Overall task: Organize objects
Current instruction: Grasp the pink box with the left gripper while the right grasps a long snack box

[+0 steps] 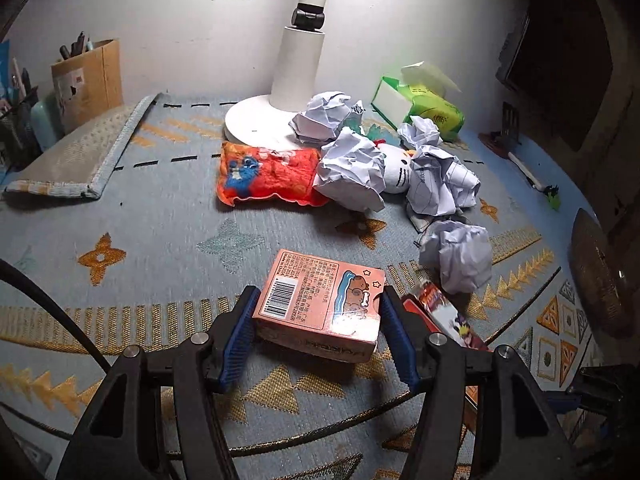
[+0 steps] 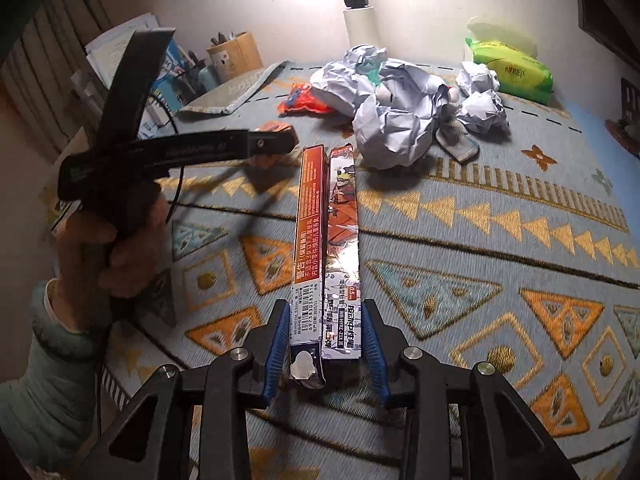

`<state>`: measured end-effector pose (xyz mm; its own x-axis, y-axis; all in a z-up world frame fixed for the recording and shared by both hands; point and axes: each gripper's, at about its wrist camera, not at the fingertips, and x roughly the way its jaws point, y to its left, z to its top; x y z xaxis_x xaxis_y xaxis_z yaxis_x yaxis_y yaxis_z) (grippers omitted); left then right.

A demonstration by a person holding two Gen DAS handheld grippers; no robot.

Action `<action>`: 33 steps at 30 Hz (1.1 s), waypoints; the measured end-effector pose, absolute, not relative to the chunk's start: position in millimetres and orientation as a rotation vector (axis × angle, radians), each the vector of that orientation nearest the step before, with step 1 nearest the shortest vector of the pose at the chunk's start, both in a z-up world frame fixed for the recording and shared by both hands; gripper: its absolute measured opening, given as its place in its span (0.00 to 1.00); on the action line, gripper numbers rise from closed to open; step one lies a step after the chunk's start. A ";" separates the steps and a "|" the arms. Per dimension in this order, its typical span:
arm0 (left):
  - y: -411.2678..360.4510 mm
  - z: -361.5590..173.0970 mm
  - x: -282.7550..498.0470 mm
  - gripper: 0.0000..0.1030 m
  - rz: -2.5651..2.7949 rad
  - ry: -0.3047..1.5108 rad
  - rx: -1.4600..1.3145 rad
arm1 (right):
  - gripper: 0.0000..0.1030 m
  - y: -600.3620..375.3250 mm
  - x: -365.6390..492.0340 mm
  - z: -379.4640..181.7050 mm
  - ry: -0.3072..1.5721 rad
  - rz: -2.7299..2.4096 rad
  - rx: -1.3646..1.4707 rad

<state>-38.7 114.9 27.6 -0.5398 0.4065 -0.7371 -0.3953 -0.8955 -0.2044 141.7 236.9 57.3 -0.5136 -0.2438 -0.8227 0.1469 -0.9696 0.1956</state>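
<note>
Left gripper (image 1: 318, 312): a pink box (image 1: 320, 304) is clamped between the blue pads (image 1: 240, 332), barcode face up, tilted, held above the patterned cloth (image 1: 160, 220). Only in the left wrist view are a white lamp base (image 1: 256, 120), an orange plush pouch (image 1: 268, 176) just before it, and a white plush toy (image 1: 396, 172) wedged among the crumpled paper balls (image 1: 352, 168) made out.

Right gripper (image 2: 326, 340): a long narrow box (image 2: 328, 248) is gripped at its near end, pads pressed on both sides; the box reaches forward over the cloth toward the paper heap. Only in the right wrist view is the person's left hand (image 2: 120, 248) seen, fist wrapped round the gripper handle, wrist in a pale green sleeve, near the cloth's left edge.

A green tissue pack (image 2: 512, 72) lies at the far right corner, a cardboard pen holder (image 2: 236, 56) at the far left corner.
</note>
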 end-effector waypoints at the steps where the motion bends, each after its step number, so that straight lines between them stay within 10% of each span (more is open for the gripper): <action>1: 114.3 28.0 -38.2 0.56 2.429 -0.011 -1.158 | 0.48 238.6 145.1 59.0 -0.152 -2.560 1.414; 8: 114.8 19.6 -41.6 0.56 2.479 0.035 -1.208 | 0.62 269.8 119.2 73.1 -0.402 -2.652 1.330; 12: 110.5 20.6 -43.3 0.56 2.485 0.007 -1.209 | 0.41 258.2 104.5 54.1 -0.346 -2.609 1.431; 19: 101.1 20.1 -48.4 0.56 2.492 -0.056 -1.233 | 0.38 212.4 104.5 47.4 0.121 -2.753 1.416; 25: 98.9 18.8 -51.9 0.56 2.487 -0.077 -1.238 | 0.18 209.4 99.9 45.9 0.083 -2.760 1.373; 33: 107.9 19.1 -48.1 0.56 2.485 -0.008 -1.208 | 0.17 218.6 137.2 48.5 -0.043 -2.753 1.357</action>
